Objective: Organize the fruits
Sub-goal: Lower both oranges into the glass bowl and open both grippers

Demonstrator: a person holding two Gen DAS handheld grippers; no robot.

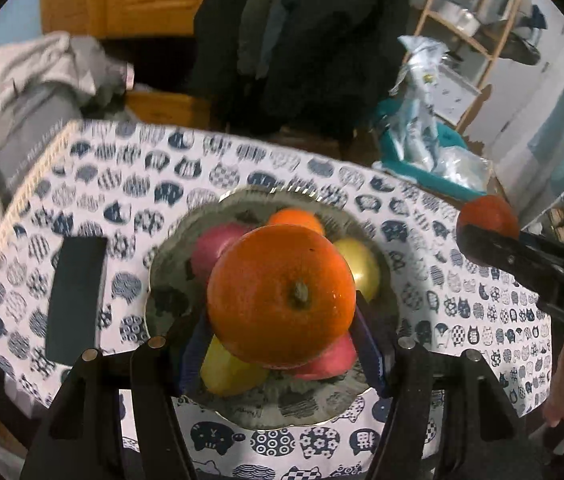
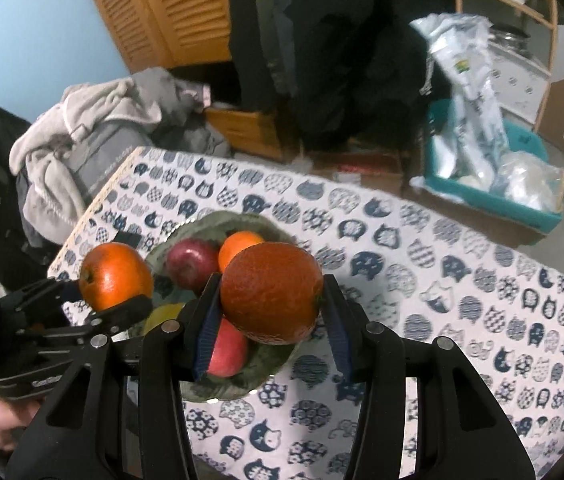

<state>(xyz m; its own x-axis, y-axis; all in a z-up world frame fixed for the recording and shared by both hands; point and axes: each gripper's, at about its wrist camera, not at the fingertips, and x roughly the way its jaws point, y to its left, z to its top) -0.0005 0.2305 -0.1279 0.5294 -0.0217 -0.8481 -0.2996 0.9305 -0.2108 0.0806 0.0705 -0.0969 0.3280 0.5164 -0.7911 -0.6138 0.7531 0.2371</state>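
**Two oranges above a crowded bowl**

The left claw is clenched on an orange; the right claw clamps a darker orange. Both hang above the bowl on the bench, already heaped with apples and an orange. Released onto that pile, either could roll over the rim. The claws are close and might knock together.

White tablecloth patterned with navy cat heads — bright orange, red apple, a yellow fruit, possibly grey-green bowl.
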